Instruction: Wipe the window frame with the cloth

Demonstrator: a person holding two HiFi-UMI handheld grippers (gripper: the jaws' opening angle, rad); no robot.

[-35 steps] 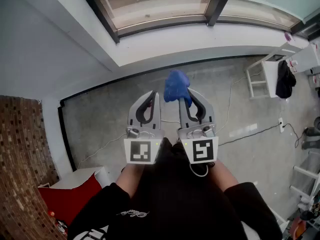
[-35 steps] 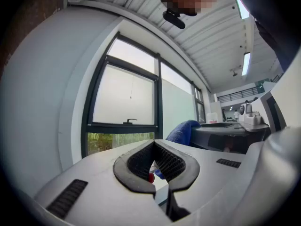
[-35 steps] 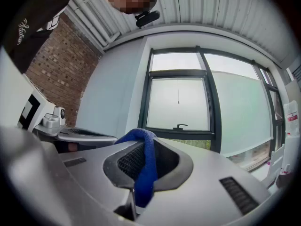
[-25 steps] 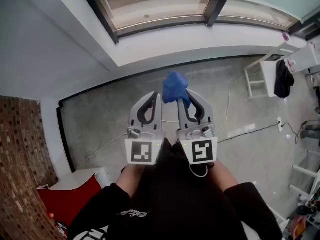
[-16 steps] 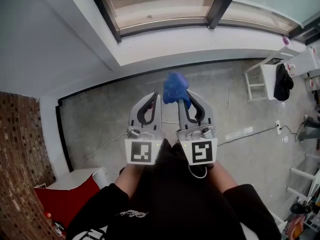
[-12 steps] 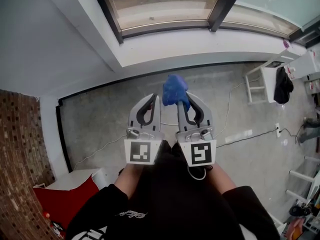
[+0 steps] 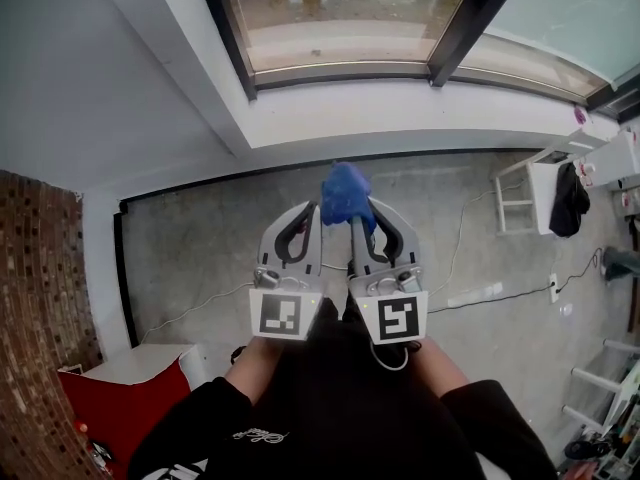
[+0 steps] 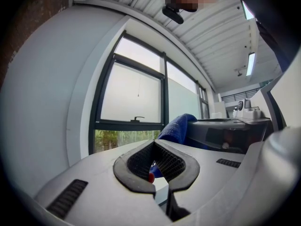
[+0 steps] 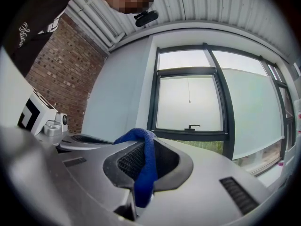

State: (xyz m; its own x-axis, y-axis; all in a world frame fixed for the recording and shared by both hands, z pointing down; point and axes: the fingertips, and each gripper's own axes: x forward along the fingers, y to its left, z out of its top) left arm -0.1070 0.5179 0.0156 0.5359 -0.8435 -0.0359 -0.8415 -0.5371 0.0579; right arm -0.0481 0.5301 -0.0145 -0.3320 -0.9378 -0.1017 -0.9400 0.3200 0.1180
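Note:
A blue cloth (image 7: 346, 193) bunches at the tip of my right gripper (image 7: 362, 212), whose jaws are shut on it; in the right gripper view the blue cloth (image 9: 145, 169) hangs down between the pads. My left gripper (image 7: 310, 211) is held close beside it, shut with nothing in it, and the left gripper view shows its pads (image 8: 162, 162) meeting. Both grippers sit near my body, well short of the dark window frame (image 7: 232, 38) and the white sill (image 7: 400, 108). In the right gripper view the window frame (image 9: 225, 112) stands ahead with a handle (image 9: 192, 126) on its lower bar.
A white wall (image 7: 110, 88) runs along the left, with a brick wall (image 7: 40, 298) behind it. A red and white box (image 7: 130, 388) sits on the floor at lower left. Cables (image 7: 470, 298) cross the concrete floor. White shelving with dark clothing (image 7: 560, 193) stands at right.
The view has tilted so more of the window shows at the top. Both grippers have stayed together in front of me, the right one still holding the cloth.

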